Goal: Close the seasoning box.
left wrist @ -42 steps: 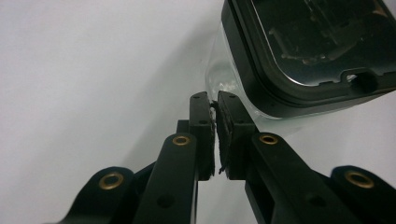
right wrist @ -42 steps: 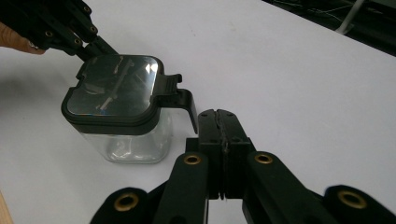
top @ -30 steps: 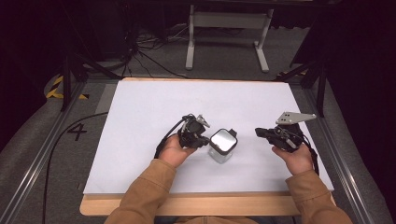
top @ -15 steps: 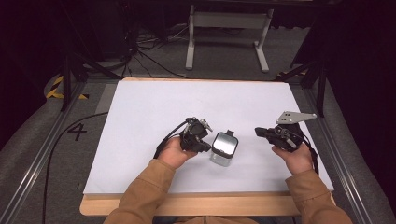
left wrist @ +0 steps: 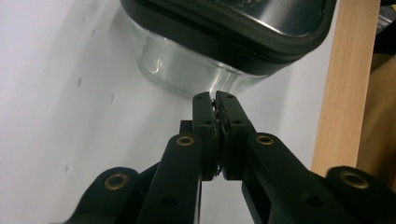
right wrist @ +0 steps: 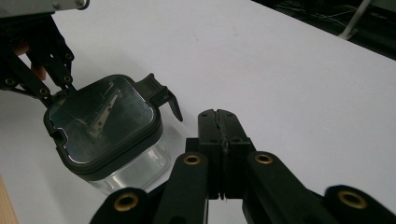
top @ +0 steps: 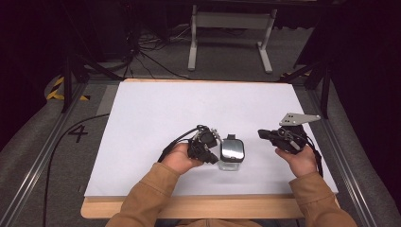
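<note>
Glass container [top: 231, 158] with a dark lid stands on the white tabletop [top: 198, 109]; the left gripper [top: 213, 152] touches its lid edge, fingers clenched empty. Right gripper [top: 263, 134] hovers nearby, fingers clenched, empty.

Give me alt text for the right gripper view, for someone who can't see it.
A clear glass container with a dark lid, one latch flipped up, stands on a white table. The right tool points at it from the foreground, jaws shut on nothing, just clear of it. The left tool reaches the lid's far edge from the upper left.
</note>
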Action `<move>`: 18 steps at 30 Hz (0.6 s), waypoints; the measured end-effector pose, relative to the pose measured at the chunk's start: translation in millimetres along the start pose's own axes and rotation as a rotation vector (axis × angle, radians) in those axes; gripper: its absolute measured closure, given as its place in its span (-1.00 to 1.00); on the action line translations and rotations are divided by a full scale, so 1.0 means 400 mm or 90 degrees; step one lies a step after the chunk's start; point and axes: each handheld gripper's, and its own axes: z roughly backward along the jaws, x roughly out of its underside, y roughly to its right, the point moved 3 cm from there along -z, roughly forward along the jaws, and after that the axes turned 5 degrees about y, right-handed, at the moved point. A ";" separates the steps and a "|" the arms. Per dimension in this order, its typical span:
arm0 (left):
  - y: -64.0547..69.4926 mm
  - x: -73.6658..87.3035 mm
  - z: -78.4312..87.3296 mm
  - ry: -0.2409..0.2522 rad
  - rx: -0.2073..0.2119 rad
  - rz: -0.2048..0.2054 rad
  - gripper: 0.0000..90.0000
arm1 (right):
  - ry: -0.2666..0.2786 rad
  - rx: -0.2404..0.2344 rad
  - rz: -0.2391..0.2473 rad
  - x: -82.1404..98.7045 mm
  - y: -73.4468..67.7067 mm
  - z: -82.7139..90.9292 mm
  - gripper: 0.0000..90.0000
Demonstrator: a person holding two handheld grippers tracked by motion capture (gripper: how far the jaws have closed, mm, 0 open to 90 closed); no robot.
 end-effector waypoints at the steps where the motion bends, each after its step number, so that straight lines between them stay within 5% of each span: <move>1: -0.004 0.001 0.009 0.008 -0.009 0.001 0.92 | -0.001 0.000 0.000 0.001 0.001 0.001 0.98; 7: -0.043 0.023 0.122 0.135 -0.079 0.058 0.87 | 0.004 0.005 -0.007 0.001 0.010 0.007 0.98; 8: -0.043 0.023 0.122 0.135 -0.079 0.058 0.87 | 0.004 0.005 -0.007 0.001 0.010 0.007 0.98; 11: -0.060 0.046 0.194 0.223 -0.116 0.088 0.86 | 0.009 0.006 -0.009 -0.003 0.014 0.010 0.98; 18: -0.087 0.090 0.257 0.285 -0.169 0.123 0.77 | 0.020 0.009 -0.016 -0.009 0.031 0.020 0.97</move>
